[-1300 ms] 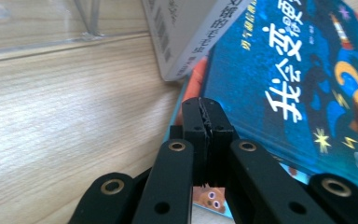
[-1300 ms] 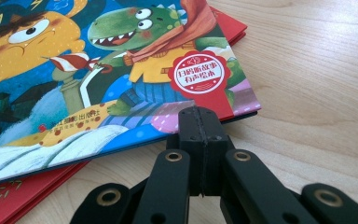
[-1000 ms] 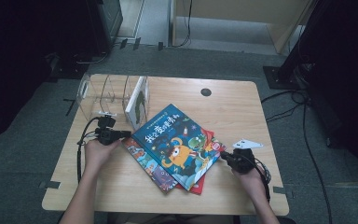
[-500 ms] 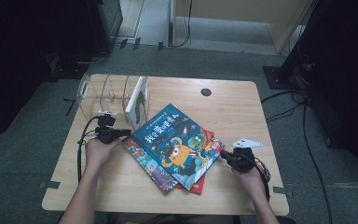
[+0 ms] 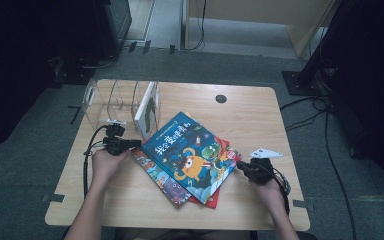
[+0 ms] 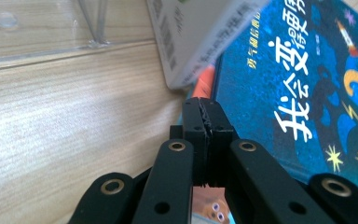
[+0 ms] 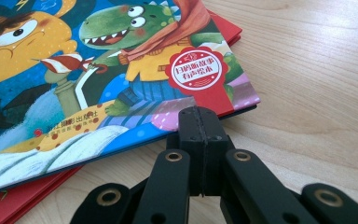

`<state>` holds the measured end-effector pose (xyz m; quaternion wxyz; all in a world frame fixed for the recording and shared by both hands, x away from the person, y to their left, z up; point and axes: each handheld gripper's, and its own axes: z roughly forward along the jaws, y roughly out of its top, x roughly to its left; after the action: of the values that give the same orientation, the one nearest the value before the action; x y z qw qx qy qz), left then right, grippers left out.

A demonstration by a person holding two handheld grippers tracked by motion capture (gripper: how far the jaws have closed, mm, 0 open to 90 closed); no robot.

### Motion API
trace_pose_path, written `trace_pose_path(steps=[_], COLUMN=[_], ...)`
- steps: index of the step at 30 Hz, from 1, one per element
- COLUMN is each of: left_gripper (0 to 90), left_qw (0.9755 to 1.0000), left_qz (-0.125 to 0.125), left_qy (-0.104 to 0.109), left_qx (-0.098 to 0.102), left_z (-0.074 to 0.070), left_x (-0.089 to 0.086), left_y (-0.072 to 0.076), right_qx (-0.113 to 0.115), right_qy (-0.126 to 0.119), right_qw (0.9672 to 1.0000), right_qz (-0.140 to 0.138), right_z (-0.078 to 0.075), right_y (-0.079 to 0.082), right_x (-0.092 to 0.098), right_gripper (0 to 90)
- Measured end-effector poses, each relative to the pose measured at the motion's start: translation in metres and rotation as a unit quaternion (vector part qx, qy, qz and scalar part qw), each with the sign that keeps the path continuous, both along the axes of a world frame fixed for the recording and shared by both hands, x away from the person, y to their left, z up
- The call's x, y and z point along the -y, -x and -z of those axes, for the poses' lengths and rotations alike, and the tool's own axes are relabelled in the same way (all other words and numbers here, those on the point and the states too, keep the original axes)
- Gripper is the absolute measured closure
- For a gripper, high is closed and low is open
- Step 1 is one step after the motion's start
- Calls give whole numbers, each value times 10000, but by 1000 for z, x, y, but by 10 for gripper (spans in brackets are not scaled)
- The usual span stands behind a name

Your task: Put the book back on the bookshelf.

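A stack of picture books lies in the middle of the table, the top one a blue book [image 5: 190,154] [image 6: 303,88] [image 7: 98,79] with a cartoon monster and dinosaur on its cover. A red book [image 5: 211,200] [image 7: 9,200] and another book [image 5: 161,176] stick out beneath it. My left gripper [image 5: 136,143] [image 6: 205,109] rests at the stack's left edge, jaws shut with nothing between them. My right gripper [image 5: 240,165] [image 7: 201,116] sits by the blue book's right corner, jaws shut and empty.
A clear plastic divider rack [image 5: 111,102] [image 6: 91,28] stands at the table's back left, with a white book [image 5: 147,109] [image 6: 191,37] upright in its right slot. A round cable hole [image 5: 221,98] is near the back edge. Cables trail from both grippers.
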<state>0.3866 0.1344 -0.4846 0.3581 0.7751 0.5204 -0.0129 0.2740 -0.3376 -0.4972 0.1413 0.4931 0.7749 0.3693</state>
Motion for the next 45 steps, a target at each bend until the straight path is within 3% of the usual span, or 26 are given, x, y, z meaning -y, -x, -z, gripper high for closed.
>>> trace_pose_path(steps=[4, 11, 15, 17, 21, 25, 45], left_gripper=[887, 900, 900, 900, 900, 900, 900], left_qw=[9997, 9999, 9999, 9999, 9999, 10000, 9993], left_qz=[6, -2, -4, -93, -86, -63, 104], left_qy=[252, 94, 129, -82, 83, 1, 259], left_qx=[-56, 35, -31, 53, -17, 29, -256], left_z=[-1, -2, -2, -2, 3, 2, 4], left_x=[-3, 0, 0, 1, 1, 3, 5], left_y=[6, 12, 10, 9, 4, 5, 32], right_qx=[-7, -21, -29, -30, -21, 8, -36], right_qy=[-21, -52, -39, -68, -80, -91, -138], right_qw=[10000, 10000, 10000, 10000, 10000, 10000, 9998], right_qz=[-40, 12, -34, -25, -15, -4, 111], right_z=[1, 1, 1, 1, 0, 0, -1], right_y=[0, -2, -2, -3, -4, -5, -7], right_x=[2, 3, 3, 4, 4, 4, 10], right_gripper=[900, 900, 900, 900, 900, 900, 900])
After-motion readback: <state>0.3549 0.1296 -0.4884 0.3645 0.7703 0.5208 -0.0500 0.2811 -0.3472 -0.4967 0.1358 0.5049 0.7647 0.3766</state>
